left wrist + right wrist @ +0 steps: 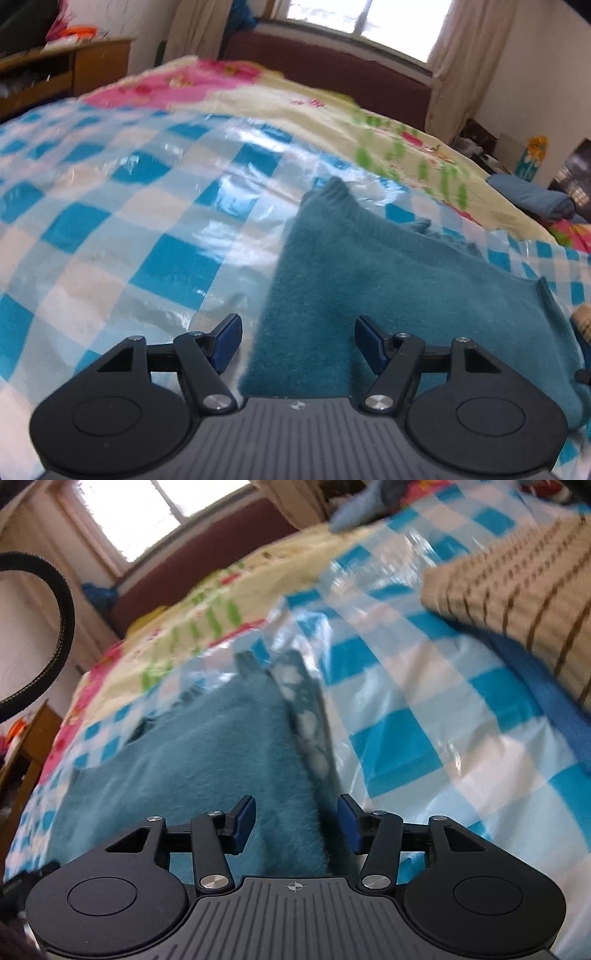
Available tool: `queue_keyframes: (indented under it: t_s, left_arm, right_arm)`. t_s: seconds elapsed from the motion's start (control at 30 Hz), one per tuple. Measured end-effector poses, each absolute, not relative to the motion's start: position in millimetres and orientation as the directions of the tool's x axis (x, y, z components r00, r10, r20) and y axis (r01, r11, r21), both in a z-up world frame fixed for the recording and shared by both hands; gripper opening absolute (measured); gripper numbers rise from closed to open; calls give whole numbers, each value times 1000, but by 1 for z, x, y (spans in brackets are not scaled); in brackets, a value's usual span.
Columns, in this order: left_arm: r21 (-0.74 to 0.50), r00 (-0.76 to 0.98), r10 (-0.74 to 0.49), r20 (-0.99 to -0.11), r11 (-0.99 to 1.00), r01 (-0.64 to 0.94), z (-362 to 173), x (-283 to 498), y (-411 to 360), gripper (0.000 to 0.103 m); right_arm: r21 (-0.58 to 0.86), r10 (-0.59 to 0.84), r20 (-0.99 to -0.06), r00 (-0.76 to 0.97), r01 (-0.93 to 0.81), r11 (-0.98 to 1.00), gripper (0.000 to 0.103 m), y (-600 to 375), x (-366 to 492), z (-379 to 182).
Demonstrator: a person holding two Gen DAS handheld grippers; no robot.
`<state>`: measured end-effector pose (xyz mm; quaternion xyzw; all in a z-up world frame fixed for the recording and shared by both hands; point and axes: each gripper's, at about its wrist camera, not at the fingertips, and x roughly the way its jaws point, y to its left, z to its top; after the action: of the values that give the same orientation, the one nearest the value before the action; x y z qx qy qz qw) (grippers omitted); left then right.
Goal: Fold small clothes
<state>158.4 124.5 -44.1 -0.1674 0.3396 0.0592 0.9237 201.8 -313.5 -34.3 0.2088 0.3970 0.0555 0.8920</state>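
Observation:
A fuzzy teal garment lies flat on a blue-and-white checked plastic sheet on a bed. My left gripper is open, low over the garment's near left edge; its left finger is over the sheet, its right finger over the cloth. In the right wrist view the same teal garment lies under my right gripper, which is open and straddles the garment's right edge, where a patterned teal-and-white strip shows. Neither gripper holds anything.
A beige knit garment with brown stripes lies on the sheet at the right, over a blue cloth. A floral quilt covers the far bed. A folded blue cloth lies far right. A wooden desk stands left.

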Motion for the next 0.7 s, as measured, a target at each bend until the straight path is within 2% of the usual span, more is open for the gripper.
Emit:
queue_keyframes:
  t_s: [0.13,0.23,0.33,0.4,0.47,0.57,0.7]
  left_arm:
    - [-289,724,-18,-689,924,-252,-59,162,126,73]
    - [-329,742,-36,-670,910,-253,-56,156,127,72]
    - [-295,745,-29,-666,928,-229,-54,158,125,74]
    - [-290,728,-27,-685,927,-238,-61,165,127,79]
    - [-324,722,-49,-690,913,-246,-69,170,131,84]
    - [-315,722,-54,-689,920,-233,-68,170,127,84]
    - [-332,686,-137,-715,929,-160,-73,174,121,82]
  right_arm:
    - [433,277,-710,647,91,897,54,-320,200,-49]
    - [498,314,-706,635,129,857,56,-325,196,-57]
    - [510,338,-691,639,101,854,64,-324,195,-56]
    - [502,341,-696,632,88,860,65,-322,198,-60]
    - [510,354,-691,630,77,857,72,-319,203,-64]
    - [533,371,-688,623,87,842,72,-319,208,-67]
    - [535,397,-686,610,53,843,70,-316,206,-67]
